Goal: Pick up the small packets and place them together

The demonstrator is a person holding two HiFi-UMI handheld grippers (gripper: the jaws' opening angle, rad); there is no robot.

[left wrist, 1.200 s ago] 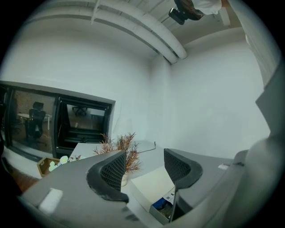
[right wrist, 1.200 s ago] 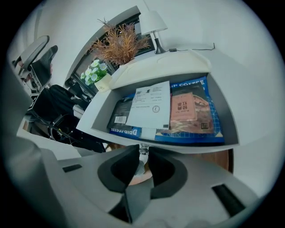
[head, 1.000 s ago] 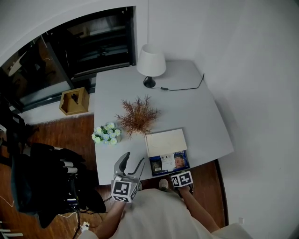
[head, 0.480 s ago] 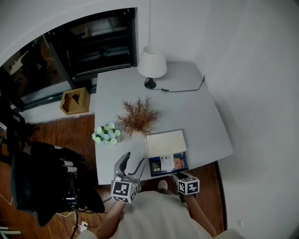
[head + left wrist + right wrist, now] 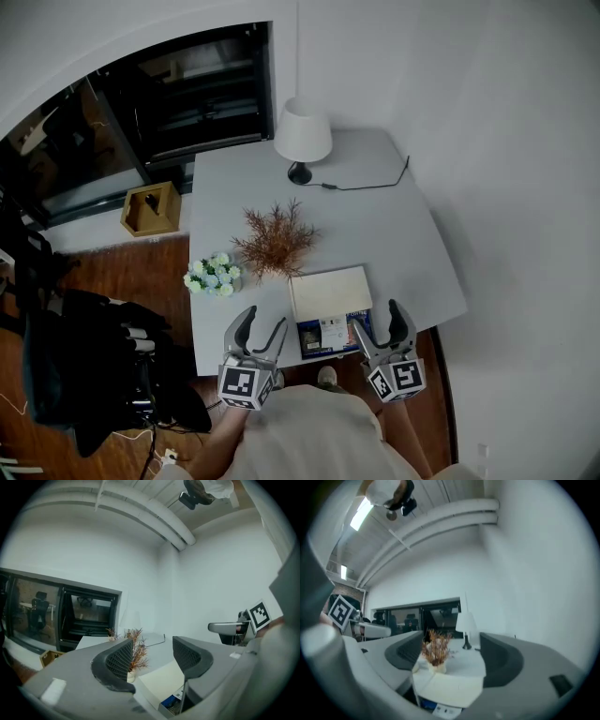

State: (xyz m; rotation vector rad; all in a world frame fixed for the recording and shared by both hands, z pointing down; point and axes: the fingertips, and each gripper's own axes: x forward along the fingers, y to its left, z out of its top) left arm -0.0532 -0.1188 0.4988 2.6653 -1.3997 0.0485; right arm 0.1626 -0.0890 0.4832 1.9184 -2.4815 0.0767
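Hovering just off the near edge of the grey table (image 5: pixel 375 216): left gripper (image 5: pixel 263 321), held level, jaws released and spread apart, nothing but air between them. Alongside it, right gripper (image 5: pixel 378 323), jaws just been opening and now parted wide as well, grasping nothing.

Lying between the two grippers at the table's very edge: blue packet (image 5: pixel 333 335), flat, touching the near side of a white flat box (image 5: pixel 328 292). Printed with white label panels and a small picture, lettering too small to read in any view. Impossible to tell whether one packet or several side by side. No writing visible on the white flat box.

Fixed behind each pair of jaws: marker cube (image 5: pixel 239 384) with a black-and-white square code, no letters.

Standing farther back: dried plant (image 5: pixel 275 239) beyond the box, white flowers (image 5: pixel 214 272) at the table's left edge, lamp (image 5: pixel 302 131) with a white shade at the far edge, black cable (image 5: pixel 366 185) trailing from its base.
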